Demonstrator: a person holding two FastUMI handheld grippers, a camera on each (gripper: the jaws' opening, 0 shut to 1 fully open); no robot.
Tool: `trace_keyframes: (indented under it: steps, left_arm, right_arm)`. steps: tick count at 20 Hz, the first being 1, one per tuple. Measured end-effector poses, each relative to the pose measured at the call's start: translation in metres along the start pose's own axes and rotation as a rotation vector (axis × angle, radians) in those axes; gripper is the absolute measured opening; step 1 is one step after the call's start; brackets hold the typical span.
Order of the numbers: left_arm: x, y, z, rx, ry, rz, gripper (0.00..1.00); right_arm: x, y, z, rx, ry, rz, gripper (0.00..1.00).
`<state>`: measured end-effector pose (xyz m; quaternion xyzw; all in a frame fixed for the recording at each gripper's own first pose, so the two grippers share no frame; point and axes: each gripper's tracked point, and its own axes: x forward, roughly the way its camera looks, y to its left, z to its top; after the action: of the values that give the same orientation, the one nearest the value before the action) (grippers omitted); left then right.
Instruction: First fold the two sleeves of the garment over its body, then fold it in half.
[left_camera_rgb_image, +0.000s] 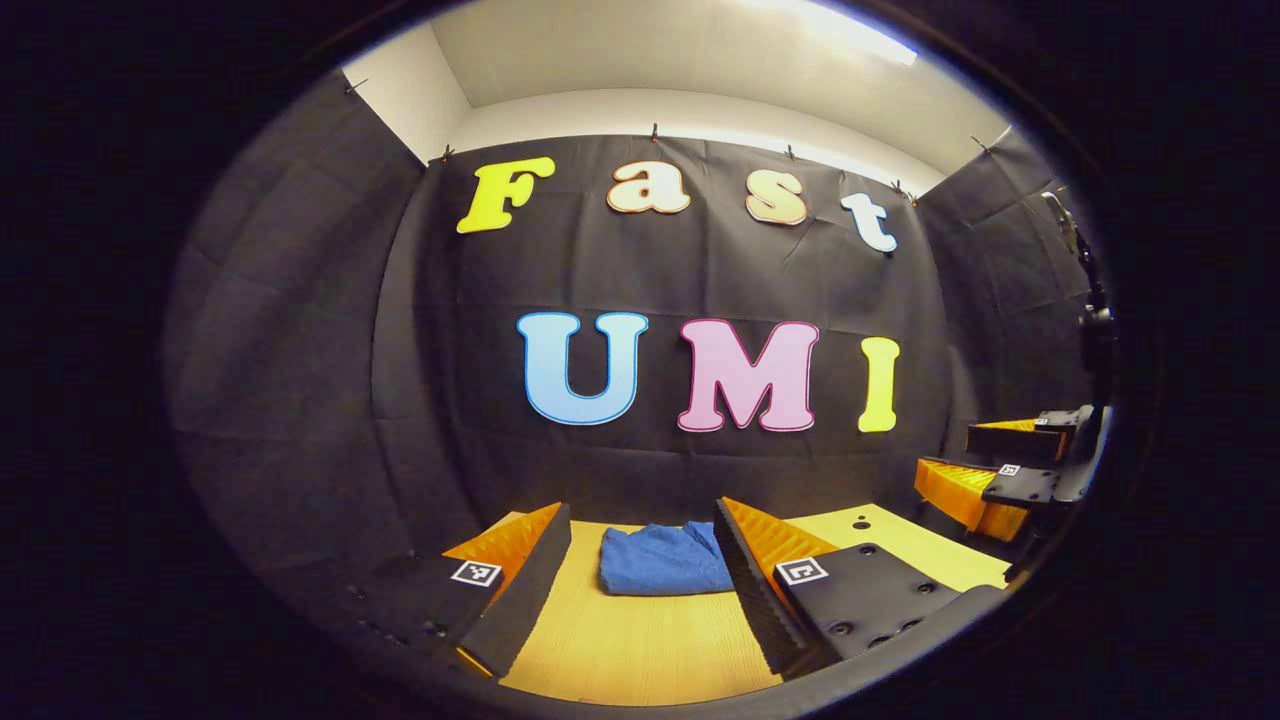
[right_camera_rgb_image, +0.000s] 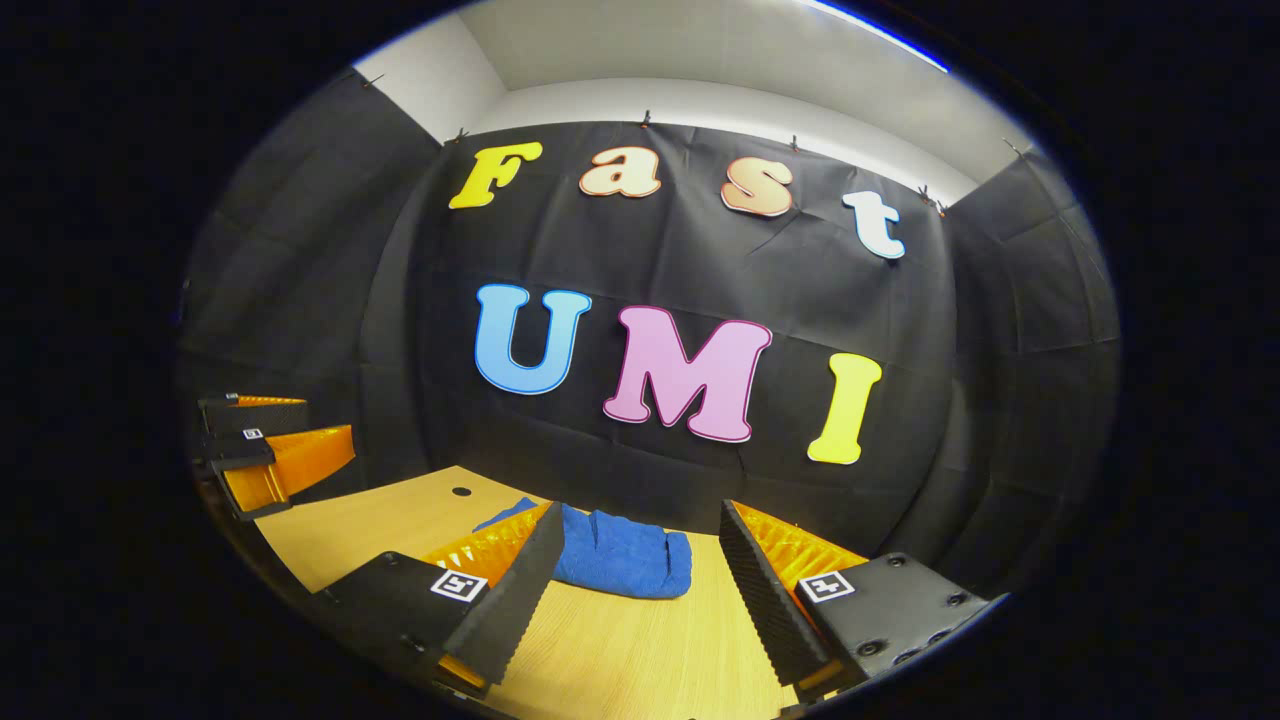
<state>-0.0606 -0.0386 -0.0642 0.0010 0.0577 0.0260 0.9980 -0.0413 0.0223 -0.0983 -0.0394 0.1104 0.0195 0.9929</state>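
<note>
I am holding my left gripper (left_camera_rgb_image: 640, 570) and right gripper (right_camera_rgb_image: 640, 570) released above the bench (left_camera_rgb_image: 640, 640), judging the blue garment (left_camera_rgb_image: 665, 560) at lower centre already folded, so nothing is needing doing but backing away.

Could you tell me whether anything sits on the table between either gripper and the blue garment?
Nothing visible does. In both views the blue garment lies bunched on the wooden table ahead of the open fingers, with bare tabletop between. The left gripper and right gripper are both clear of it.
</note>
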Motion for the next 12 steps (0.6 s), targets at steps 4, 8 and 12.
trace_keyframes:
  steps: [4,8,12]
  left_arm:
    - [-0.002,-0.016,0.024,0.066,-0.074,-0.045,0.82]
    - [-0.004,-0.022,0.027,0.054,-0.096,-0.061,0.82]
    - [-0.008,-0.012,0.021,0.054,-0.087,-0.058,0.82]
  right_arm:
    - [-0.01,-0.014,0.02,0.009,-0.044,-0.036,0.96]
    - [-0.019,-0.005,0.017,0.036,-0.052,-0.033,0.97]
    - [-0.028,0.003,0.015,0.009,-0.052,-0.03,0.96]
